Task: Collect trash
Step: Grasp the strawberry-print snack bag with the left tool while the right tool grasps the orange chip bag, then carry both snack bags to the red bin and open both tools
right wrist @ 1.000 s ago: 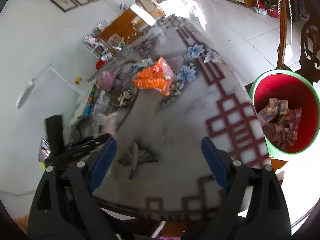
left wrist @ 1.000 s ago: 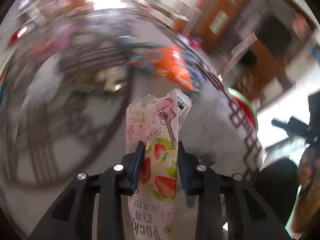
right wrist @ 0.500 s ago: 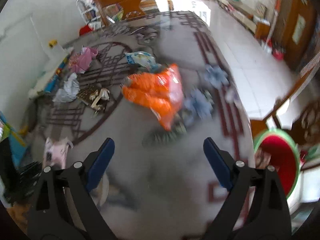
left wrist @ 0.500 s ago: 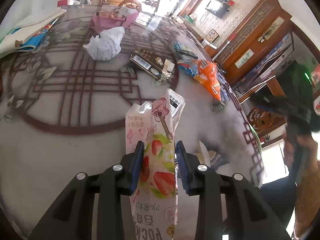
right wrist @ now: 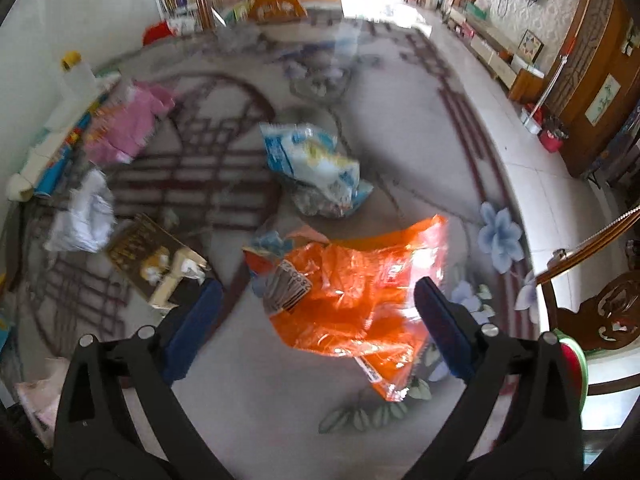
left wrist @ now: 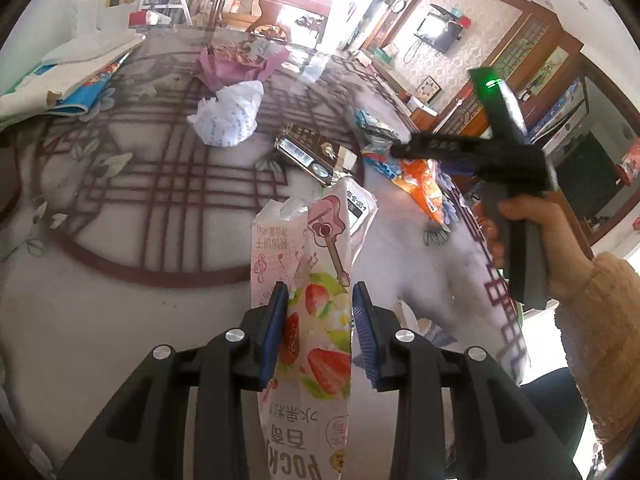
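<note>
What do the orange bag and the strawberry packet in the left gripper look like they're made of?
Orange bag: thin glossy plastic film, judging by its bright glare and sharp crinkles. Strawberry packet: printed plastic or foil-lined wrapper with a duller sheen; its torn top stands up stiffly, and the left gripper pinches it flat. Which lining, I can't tell.

I'm seeing a glossy printed wrapper (left wrist: 320, 312), paper-like and torn at its top, sitting between matt black plastic jaws with ribbed blue pads (left wrist: 275, 320) and shiny metal screws (left wrist: 235, 335). The orange bag (right wrist: 352, 292) is looking like crinkled plastic film (light is glaring off its folds). The tabletop (right wrist: 248, 380) is reading as smooth and polished, stone-like, with a printed pattern. The white wad (left wrist: 230, 118) is showing as crumpled paper, and the sleeve (left wrist: 600, 328) is appearing as fuzzy knit cloth.
</note>
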The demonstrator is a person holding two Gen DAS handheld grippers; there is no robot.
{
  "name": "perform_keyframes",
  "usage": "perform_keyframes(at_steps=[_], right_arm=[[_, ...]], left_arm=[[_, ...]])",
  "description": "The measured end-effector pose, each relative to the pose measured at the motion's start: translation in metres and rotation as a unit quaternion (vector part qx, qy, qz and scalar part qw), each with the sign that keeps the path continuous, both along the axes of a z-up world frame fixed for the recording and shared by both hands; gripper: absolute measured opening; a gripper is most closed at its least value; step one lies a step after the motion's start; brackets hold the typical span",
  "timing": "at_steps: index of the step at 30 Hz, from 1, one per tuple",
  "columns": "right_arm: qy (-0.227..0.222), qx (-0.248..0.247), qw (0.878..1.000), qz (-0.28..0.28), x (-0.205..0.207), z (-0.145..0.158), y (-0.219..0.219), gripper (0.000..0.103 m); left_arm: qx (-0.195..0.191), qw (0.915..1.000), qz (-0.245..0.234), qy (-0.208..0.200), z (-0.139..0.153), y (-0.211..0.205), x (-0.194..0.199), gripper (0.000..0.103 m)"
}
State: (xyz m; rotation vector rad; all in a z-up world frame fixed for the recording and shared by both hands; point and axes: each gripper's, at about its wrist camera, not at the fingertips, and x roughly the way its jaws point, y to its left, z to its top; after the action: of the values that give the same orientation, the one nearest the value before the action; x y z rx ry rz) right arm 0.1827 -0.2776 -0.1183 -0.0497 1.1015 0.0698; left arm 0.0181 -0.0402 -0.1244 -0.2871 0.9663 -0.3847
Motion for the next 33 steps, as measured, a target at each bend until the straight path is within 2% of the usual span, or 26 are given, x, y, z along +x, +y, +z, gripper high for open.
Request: perform_keyframes(at_steps=[2, 3, 8, 20, 26, 33], right_arm=[[0.012, -0.007, 1.0, -0.005, 0.003, -0.009, 0.0, 0.09], [0.015, -0.006, 1.0, -0.005, 0.003, -0.012, 0.0, 0.08], [-0.001, -0.002, 1.0, 0.013, -0.008, -0.006, 0.003, 0.068], [0.006, 0.038, 0.997, 0.061, -0.058, 0.005, 0.022, 0.067], [0.022, 0.037, 0.997, 0.07, -0.079, 0.002, 0.025, 0.067], [0.02, 0.032, 0.997, 0.067, -0.086, -0.001, 0.022, 0.067]], left_arm=[[0.002, 1.0, 0.003, -0.001, 0.001, 0.001, 0.001, 0.031], [0.001, 1.0, 0.004, -0.001, 0.0, 0.002, 0.001, 0.031], [-0.004, 1.0, 0.007, 0.002, -0.001, 0.004, 0.002, 0.031], [0.001, 0.9999, 0.01, 0.004, -0.003, 0.003, 0.004, 0.031], [0.005, 0.9998, 0.01, 0.015, -0.008, 0.002, 0.006, 0.032], [0.01, 0.9996, 0.01, 0.023, -0.012, 0.0, 0.006, 0.033]])
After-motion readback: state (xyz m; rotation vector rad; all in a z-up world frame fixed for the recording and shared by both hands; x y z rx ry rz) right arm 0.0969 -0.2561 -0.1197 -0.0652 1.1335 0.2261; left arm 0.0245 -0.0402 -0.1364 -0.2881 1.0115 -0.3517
